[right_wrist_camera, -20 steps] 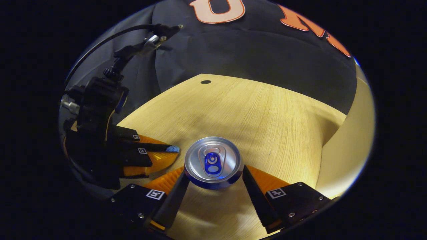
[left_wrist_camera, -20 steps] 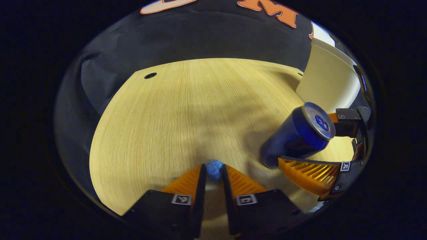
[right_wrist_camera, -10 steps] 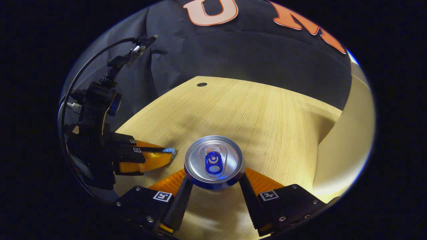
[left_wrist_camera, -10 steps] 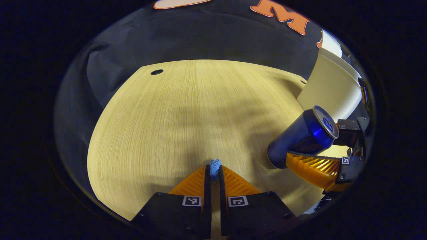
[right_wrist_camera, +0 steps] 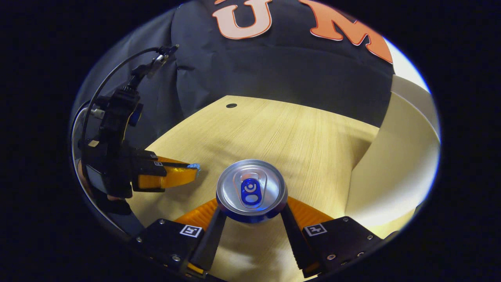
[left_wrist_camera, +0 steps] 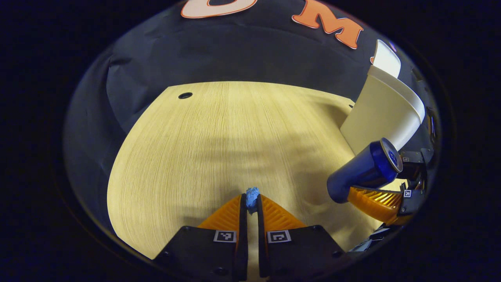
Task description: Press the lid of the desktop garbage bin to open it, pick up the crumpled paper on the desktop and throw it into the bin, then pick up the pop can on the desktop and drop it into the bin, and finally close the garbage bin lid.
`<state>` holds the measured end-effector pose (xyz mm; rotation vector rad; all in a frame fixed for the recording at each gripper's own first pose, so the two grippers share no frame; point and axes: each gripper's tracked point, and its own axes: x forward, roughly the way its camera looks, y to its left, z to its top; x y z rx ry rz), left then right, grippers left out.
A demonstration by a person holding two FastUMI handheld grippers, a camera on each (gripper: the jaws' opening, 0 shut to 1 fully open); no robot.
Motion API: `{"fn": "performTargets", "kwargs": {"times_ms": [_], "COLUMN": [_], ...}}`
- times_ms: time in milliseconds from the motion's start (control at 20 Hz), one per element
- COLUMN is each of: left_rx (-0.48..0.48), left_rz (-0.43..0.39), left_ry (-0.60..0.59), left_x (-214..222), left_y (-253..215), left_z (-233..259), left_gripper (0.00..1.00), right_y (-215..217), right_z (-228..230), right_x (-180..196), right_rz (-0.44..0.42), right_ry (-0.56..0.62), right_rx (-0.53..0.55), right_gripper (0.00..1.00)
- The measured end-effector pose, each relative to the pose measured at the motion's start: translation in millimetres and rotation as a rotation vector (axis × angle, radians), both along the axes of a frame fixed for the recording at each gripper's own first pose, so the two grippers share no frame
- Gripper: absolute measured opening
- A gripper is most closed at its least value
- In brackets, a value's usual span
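A small crumpled wad of blue paper [left_wrist_camera: 252,194] is pinched between the nearly closed fingers of the left gripper [left_wrist_camera: 251,200], while a blue aluminium pop can [right_wrist_camera: 251,190] is clamped upright by the right gripper [right_wrist_camera: 252,211] above the pale wooden desktop [left_wrist_camera: 219,133]. The cream plastic bin [left_wrist_camera: 381,111], lid raised, is best approached paper first, released squarely over the mouth.

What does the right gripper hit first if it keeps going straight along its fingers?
Probably the light wooden tabletop. The right gripper, shut on the blue aluminium pop can, points down across bare wood. The cream plastic garbage bin stands off to the side; depth is unclear.
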<state>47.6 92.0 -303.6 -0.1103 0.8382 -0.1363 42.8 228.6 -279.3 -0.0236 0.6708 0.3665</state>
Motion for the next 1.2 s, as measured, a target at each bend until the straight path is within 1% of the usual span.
{"fn": "performTargets", "kwargs": {"times_ms": [50,100,150,350,400,450,550,800,850,900,950,1050,1100,1150,1200], "left_rx": [0.005,0.008,0.010,0.014,0.014,0.017,0.025,0.043,0.037,0.030,0.030,0.022,0.012,0.004,-0.001], "left_rz": [-0.001,-0.002,-0.003,-0.005,-0.004,-0.006,-0.016,-0.081,-0.098,-0.114,-0.126,-0.150,-0.162,-0.174,-0.189], "left_ry": [-0.011,-0.021,-0.029,-0.059,-0.069,-0.076,-0.090,-0.162,-0.173,-0.187,-0.202,-0.226,-0.237,-0.250,-0.264], "left_x": [2,3,4,6,8,9,10,18,19,22,23,26,28,32,35], "left_y": [-2,-5,-8,-19,-23,-28,-37,-72,-79,-89,-97,-113,-122,-134,-142], "left_z": [6,11,16,33,38,42,49,79,86,93,99,114,121,127,135], "left_gripper": [0.14,0.17,0.15,0.14,0.12,0.14,0.14,0.14,0.15,0.12,0.15,0.15,0.12,0.12,0.15], "right_y": [0,-1,0,-1,-1,-2,-2,-15,-13,-14,-14,-17,-19,-22,-24], "right_z": [-1,-1,-1,0,-1,-1,-1,0,1,0,0,1,1,1,1], "right_x": [0,0,1,2,3,4,5,-1,-1,-1,0,1,0,0,0], "right_rz": [-0.003,-0.008,-0.012,-0.035,-0.038,-0.045,-0.059,-0.111,-0.116,-0.126,-0.130,-0.140,-0.144,-0.151,-0.158], "right_ry": [-0.004,-0.010,-0.014,-0.029,-0.032,-0.036,-0.041,-0.041,-0.034,-0.035,-0.037,-0.044,-0.044,-0.046,-0.047], "right_rx": [0.003,0.003,0.002,-0.006,-0.007,-0.008,-0.007,-0.001,0.009,0.011,0.010,0.007,0.006,0.001,-0.001], "right_gripper": [0.80,0.80,0.80,0.80,0.80,0.80,0.80,0.80,0.80,0.80,0.80,0.80,0.79,0.80,0.80]}}
